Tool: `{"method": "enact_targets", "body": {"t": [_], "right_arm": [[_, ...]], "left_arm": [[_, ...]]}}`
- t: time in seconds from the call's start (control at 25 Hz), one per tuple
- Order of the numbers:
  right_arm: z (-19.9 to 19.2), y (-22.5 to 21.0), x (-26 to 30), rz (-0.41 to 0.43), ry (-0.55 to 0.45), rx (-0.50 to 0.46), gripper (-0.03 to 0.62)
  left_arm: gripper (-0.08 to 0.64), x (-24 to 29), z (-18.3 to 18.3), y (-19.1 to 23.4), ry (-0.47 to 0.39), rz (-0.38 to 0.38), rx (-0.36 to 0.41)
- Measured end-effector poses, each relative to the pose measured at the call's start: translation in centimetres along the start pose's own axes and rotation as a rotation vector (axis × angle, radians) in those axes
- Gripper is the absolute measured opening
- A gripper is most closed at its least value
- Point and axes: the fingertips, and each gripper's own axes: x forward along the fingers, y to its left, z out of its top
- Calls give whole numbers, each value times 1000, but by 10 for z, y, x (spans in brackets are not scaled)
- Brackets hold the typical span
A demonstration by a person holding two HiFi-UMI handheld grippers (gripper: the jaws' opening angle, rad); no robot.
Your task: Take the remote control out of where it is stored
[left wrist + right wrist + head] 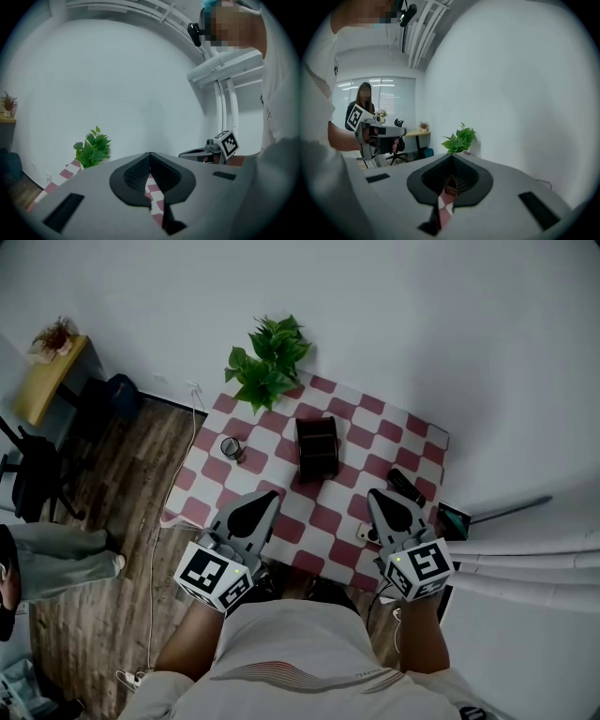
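Observation:
A dark brown storage box [317, 446] stands upright in the middle of the red-and-white checked cloth [375, 432]. A black remote control [406, 486] lies flat on the cloth to the right of the box, just beyond my right gripper [377, 493]. That gripper is shut and empty, its tips meeting [451, 155] in the right gripper view. My left gripper [270, 495] hovers over the cloth's near left part, also shut with nothing in it [150, 154]. Both sit short of the box. The box's inside is too dark to read.
A green plant [267, 357] stands at the cloth's far edge, a small jar [231, 447] left of the box, a small white item [366, 532] and a dark tablet [452, 519] near the right gripper. A person [56, 559] stands on the wooden floor at left.

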Motion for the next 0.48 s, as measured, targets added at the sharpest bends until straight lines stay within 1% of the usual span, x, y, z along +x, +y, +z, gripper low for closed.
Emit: {"method": "enact_targets", "body": {"t": [0.48], "right_arm": [[3, -8, -5, -4, 7, 6, 12]], "left_arm": [[8, 0, -3, 0, -2, 2, -2]]}}
